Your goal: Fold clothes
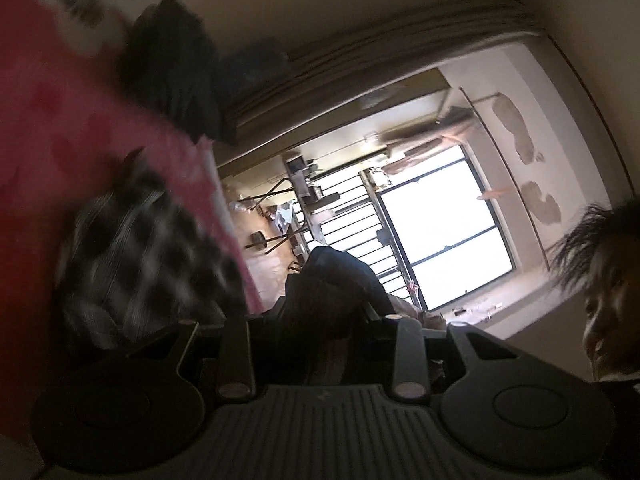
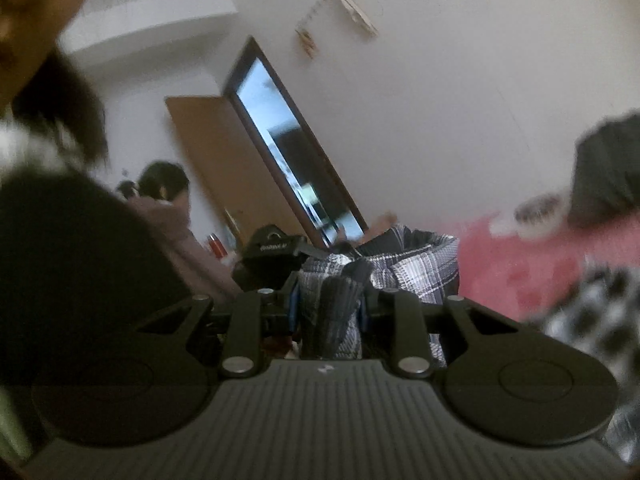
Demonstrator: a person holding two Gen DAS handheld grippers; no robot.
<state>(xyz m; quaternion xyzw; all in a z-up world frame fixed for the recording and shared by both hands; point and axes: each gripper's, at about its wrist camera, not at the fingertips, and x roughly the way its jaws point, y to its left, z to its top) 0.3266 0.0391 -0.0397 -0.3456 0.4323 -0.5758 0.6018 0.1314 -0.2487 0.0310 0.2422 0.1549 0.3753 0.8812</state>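
Left wrist view, read from its left edge: a red bedspread [image 1: 52, 128] fills the nine o'clock side, and a black-and-white checked garment [image 1: 136, 240] lies blurred on it at about eight o'clock. A dark heap of clothes [image 1: 172, 68] sits on the spread toward eleven o'clock. At the centre, the left gripper [image 1: 316, 332] has its jaws clenched on a bunch of dark cloth [image 1: 336, 280] that rises between them. Past it, at two o'clock, a bright barred window [image 1: 440, 232] shows under a curtain [image 1: 380, 52], the whole room tilted on its side. A person's head is at the four o'clock edge.

Right wrist view, again from the left: the person's dark sleeve [image 2: 80, 248] covers nine o'clock, with a second person [image 2: 168, 200] seated behind it and a brown door [image 2: 224, 160] at eleven o'clock. At the centre, the right gripper [image 2: 330, 312] has its jaws grasping a grey-and-white plaid garment [image 2: 408, 260], which stands bunched between the pads and spreads beyond them; the other gripper appears just behind it at its left. Toward three o'clock lies the red bedspread [image 2: 520, 272], carrying a dark garment [image 2: 608, 168] and, at four o'clock, the checked one.
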